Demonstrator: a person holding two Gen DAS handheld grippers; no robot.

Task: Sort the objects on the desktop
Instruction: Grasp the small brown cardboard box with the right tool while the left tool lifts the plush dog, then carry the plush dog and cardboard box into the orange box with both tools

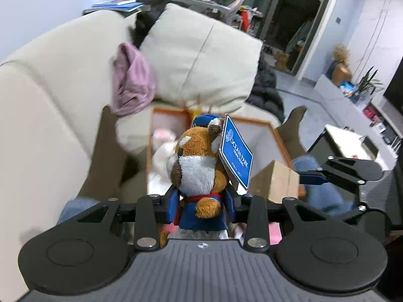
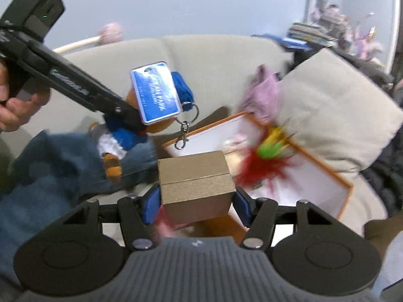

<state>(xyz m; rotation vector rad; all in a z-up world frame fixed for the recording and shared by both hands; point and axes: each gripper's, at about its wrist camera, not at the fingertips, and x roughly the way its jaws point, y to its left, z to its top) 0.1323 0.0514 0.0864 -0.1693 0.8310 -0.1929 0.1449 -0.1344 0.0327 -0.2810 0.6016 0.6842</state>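
Left hand-held gripper (image 1: 201, 201) clamps the plush toy (image 1: 199, 161) upright by its torso, right hand-held gripper (image 2: 196, 198) clamps the cardboard box (image 2: 195, 186); orange-rimmed tray (image 1: 277, 136) lies just ahead and below both, box looks nearer.

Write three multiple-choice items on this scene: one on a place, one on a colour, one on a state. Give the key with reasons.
1. Where is the plush toy?
A. between the left gripper fingers
B. lying in the tray
C. on the sofa cushion

2. What colour is the toy's hang tag?
A. red
B. blue
C. green

3. What is the state of the right gripper?
A. open, holding nothing
B. shut on the cardboard box
C. shut on a pink cloth

Key: 1 A, blue pads press its body; 2 B, blue with white lettering; 3 B, pads press both box sides.
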